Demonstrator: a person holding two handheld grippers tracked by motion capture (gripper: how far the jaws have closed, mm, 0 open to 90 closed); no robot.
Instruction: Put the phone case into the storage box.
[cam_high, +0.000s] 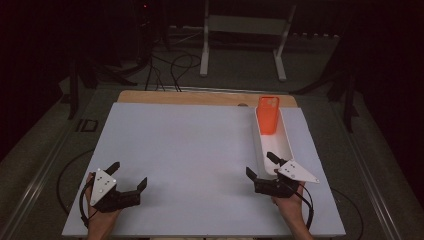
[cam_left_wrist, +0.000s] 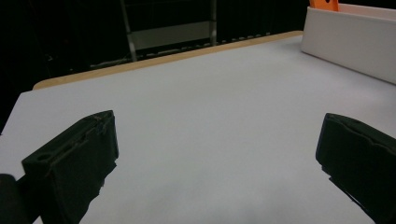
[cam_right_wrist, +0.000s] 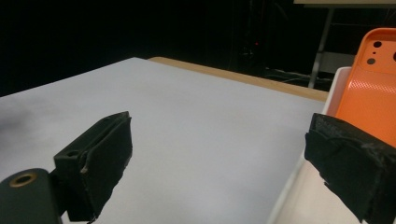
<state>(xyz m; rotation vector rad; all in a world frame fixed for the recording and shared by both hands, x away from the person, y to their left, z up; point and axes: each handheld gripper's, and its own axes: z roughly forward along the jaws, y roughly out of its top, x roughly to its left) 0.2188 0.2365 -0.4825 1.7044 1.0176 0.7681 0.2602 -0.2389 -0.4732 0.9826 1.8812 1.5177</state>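
An orange phone case (cam_high: 268, 114) leans upright in the far end of a long white tray (cam_high: 282, 145) at the table's right side. My right gripper (cam_high: 260, 165) is open at the tray's near end, one jaw over the tray and the other over the table. Through its own camera the case (cam_right_wrist: 371, 93) rises behind the right jaw, and the tray wall (cam_right_wrist: 292, 186) runs between the jaws. My left gripper (cam_high: 131, 173) rests open and holds nothing near the front left corner. The left gripper view (cam_left_wrist: 219, 154) shows bare table between the jaws, with the tray (cam_left_wrist: 350, 46) far right.
The white table top (cam_high: 190, 150) has a wooden strip (cam_high: 200, 97) along its far edge. Beyond it stand a white metal frame (cam_high: 245, 40) and cables (cam_high: 170, 70) on the dark floor.
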